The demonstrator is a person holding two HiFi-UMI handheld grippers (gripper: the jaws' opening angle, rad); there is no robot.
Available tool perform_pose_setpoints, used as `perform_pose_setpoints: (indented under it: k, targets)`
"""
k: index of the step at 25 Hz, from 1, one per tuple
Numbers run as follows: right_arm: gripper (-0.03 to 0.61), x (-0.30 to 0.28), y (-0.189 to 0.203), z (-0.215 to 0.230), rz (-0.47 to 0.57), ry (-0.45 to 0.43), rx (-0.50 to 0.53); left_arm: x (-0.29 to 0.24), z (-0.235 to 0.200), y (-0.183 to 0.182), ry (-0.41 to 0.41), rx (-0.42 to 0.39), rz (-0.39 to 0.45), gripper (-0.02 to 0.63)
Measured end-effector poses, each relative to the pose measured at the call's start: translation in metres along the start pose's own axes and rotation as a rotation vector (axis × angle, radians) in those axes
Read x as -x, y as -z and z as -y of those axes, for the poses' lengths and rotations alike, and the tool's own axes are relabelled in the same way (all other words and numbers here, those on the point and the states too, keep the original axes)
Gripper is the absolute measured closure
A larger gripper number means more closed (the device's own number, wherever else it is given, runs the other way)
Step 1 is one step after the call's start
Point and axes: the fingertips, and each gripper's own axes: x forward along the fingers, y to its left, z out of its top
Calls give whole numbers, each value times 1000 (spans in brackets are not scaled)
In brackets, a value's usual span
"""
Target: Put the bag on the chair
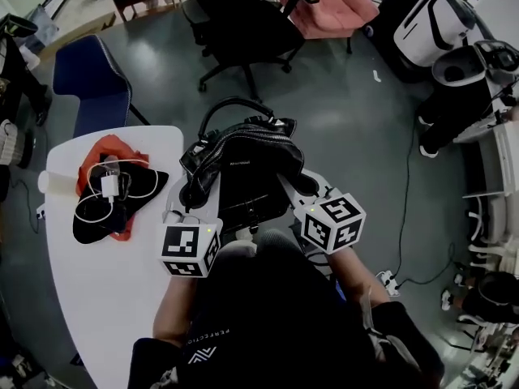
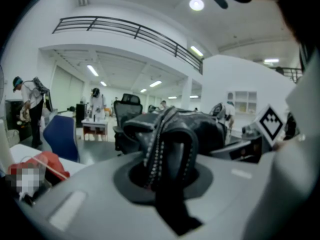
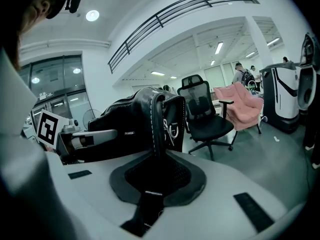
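Head view: the person's dark top (image 1: 268,314) is nearest, with both marker cubes just above it. The left gripper (image 1: 209,191) and right gripper (image 1: 293,186) each clamp one side of the bag (image 1: 243,164). The bag hangs in the air off the edge of the white surface (image 1: 105,298), over grey floor. Its handle loop (image 1: 235,104) stands free on top. The body is black, glossy and leather-like, and it sags between the two grips, so it's soft with no frame. I'd guess moderate weight, with the load shifting if one side lets go. The black office chair (image 1: 243,23) sits ahead, well apart. A blue chair (image 1: 89,75) and a pink-draped chair (image 1: 328,6) flank it, and I can't tell which is the target. An orange cloth (image 1: 109,148) and a white cable (image 1: 113,186) lie on the surface.

Left gripper view: the jaws are clenched on a folded strap (image 2: 172,144) edged with rows of small studs. The studs give some bite and the strap is pliable. It's a fair hold, but the bag can swing under it.

Right gripper view: the jaws are shut on a stitched vertical seam (image 3: 156,119) beside metal ring hardware (image 3: 172,129). The leather is smooth, so there's a slip risk. The handle loop would be the surer grab.
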Motion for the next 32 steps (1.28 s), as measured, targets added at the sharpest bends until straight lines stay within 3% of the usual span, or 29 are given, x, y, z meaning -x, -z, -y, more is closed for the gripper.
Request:
perform_pose_setpoints:
  k: [13, 32]
  targets:
    - [545, -69, -53, 46, 1, -9, 18, -79, -45, -30, -13, 11, 7, 545]
    - [546, -196, -137, 171, -74, -91, 28, -255, -105, -72, -96, 38, -38, 545]
